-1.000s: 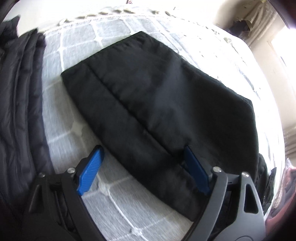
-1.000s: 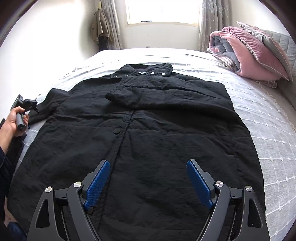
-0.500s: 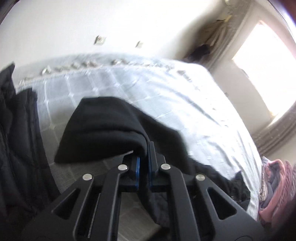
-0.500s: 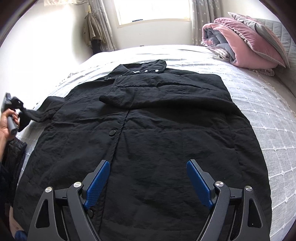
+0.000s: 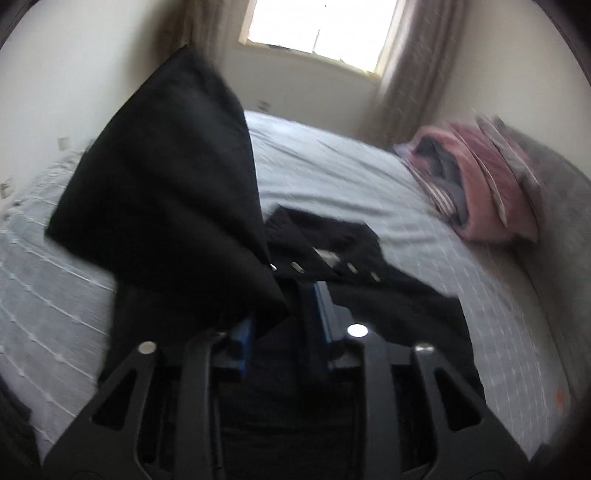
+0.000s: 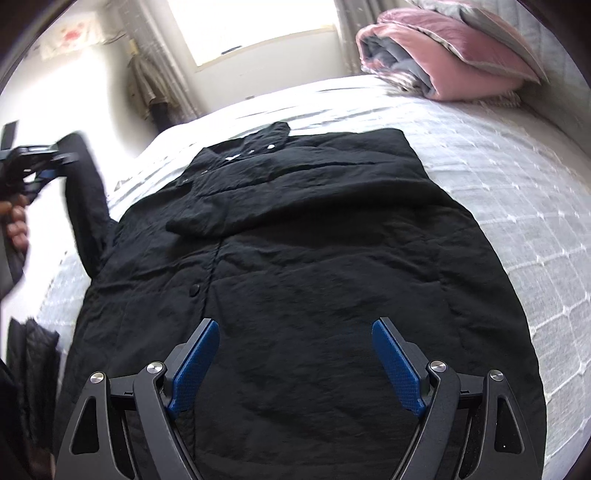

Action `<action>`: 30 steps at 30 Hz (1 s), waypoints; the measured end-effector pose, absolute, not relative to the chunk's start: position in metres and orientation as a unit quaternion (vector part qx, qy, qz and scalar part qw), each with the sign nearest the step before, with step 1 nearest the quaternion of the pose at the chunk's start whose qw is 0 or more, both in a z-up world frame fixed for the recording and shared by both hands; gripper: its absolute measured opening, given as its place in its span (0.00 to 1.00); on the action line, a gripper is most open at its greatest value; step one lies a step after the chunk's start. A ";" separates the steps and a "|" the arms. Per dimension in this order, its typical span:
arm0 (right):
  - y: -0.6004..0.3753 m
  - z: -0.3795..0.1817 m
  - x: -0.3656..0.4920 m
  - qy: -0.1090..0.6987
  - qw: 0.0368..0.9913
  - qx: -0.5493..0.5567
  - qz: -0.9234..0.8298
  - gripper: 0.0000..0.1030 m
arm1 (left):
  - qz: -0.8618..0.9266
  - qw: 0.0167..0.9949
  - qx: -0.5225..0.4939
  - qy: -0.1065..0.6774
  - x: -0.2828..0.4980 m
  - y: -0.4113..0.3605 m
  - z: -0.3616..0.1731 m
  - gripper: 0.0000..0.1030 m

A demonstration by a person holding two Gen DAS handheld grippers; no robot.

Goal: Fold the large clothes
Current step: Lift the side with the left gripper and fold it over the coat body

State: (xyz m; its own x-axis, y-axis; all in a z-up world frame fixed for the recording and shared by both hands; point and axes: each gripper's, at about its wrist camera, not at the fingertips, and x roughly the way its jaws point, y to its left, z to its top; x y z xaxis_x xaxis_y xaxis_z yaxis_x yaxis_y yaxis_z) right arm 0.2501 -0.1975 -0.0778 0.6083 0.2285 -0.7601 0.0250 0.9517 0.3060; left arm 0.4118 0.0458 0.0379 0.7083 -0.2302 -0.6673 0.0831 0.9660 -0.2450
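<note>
A large black coat lies flat, front up, on the bed, collar toward the window. One sleeve is folded across its chest. My left gripper is shut on the other black sleeve and holds it lifted above the bed; it also shows in the right wrist view at the far left, sleeve hanging from it. My right gripper is open and empty, low over the coat's lower part.
A folded pink and grey quilt lies at the bed's far right by the headboard. Another dark garment sits at the bed's left edge. A window with curtains is behind the bed.
My left gripper closed on the sleeve, lifted it off the bed and swung toward the coat's body. My right gripper stayed open and shifted slightly over the coat.
</note>
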 end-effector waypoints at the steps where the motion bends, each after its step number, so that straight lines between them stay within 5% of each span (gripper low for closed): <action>1: -0.203 -0.080 0.251 0.442 0.882 0.154 0.055 0.83 | -0.117 0.906 -0.087 0.397 0.411 0.016 0.015 0.49; 6: -0.222 -0.090 0.257 0.458 0.866 0.197 0.039 0.83 | -0.187 0.858 -0.078 0.472 0.401 -0.047 -0.056 0.49; 13: -0.234 -0.085 0.257 0.456 0.860 0.227 0.040 0.83 | -0.150 0.858 -0.102 0.480 0.388 -0.007 -0.048 0.50; 19: -0.229 -0.083 0.258 0.456 0.863 0.211 0.045 0.83 | -0.055 0.870 -0.073 0.484 0.338 0.032 -0.048 0.72; 30: -0.200 -0.064 0.247 0.408 0.907 0.105 0.028 0.83 | 0.047 0.883 -0.058 0.463 0.201 0.119 -0.048 0.83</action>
